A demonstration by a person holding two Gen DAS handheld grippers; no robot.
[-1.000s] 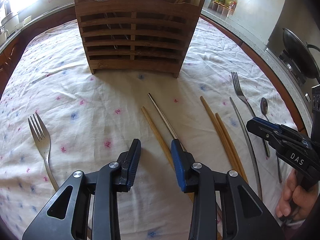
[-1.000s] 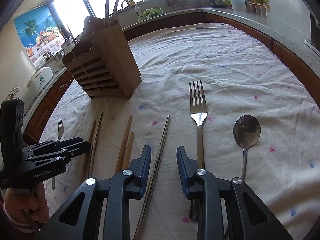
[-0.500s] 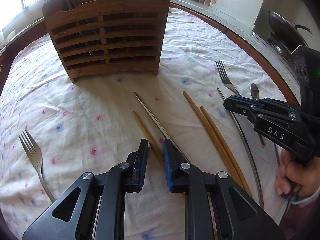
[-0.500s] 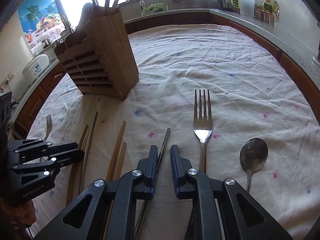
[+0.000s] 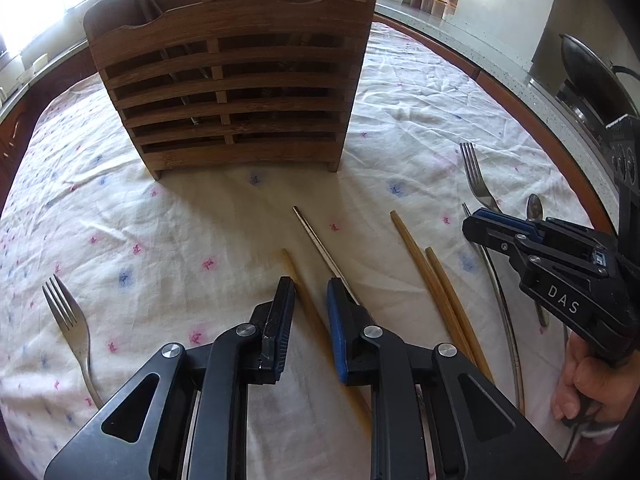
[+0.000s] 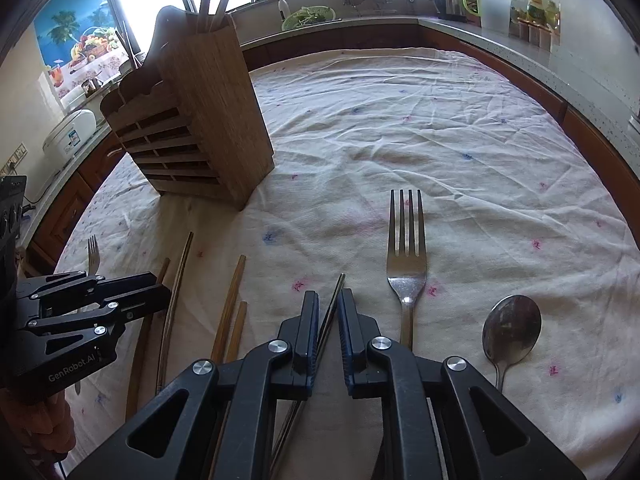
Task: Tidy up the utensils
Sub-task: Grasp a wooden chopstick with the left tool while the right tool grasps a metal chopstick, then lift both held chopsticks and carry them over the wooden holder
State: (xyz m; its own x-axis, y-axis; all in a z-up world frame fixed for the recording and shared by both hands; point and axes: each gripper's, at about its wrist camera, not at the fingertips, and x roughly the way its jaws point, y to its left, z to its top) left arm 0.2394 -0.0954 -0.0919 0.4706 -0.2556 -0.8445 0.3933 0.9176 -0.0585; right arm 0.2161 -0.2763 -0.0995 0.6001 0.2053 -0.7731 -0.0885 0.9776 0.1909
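A slatted wooden utensil holder (image 5: 232, 92) stands at the back of the cloth-covered table; it also shows in the right wrist view (image 6: 200, 120). My left gripper (image 5: 310, 292) hangs low over a wooden chopstick (image 5: 298, 280) that runs between its narrowly parted jaws, with a metal chopstick (image 5: 316, 240) beside the right finger. My right gripper (image 6: 328, 304) has its jaws almost together around a metal chopstick (image 6: 335, 292); whether they touch it I cannot tell. A fork (image 6: 406, 256) and a spoon (image 6: 510, 328) lie to its right.
Two wooden chopsticks (image 5: 432, 280) lie between the grippers. Another fork (image 5: 66, 320) lies at the left on the floral cloth (image 5: 120, 220). A counter with jars, a kettle and a pan runs around the table's far and right sides.
Both grippers have narrowed from wide open. The left has come closer to the holder and settled over the wooden chopstick; the right has closed in around the metal chopstick.
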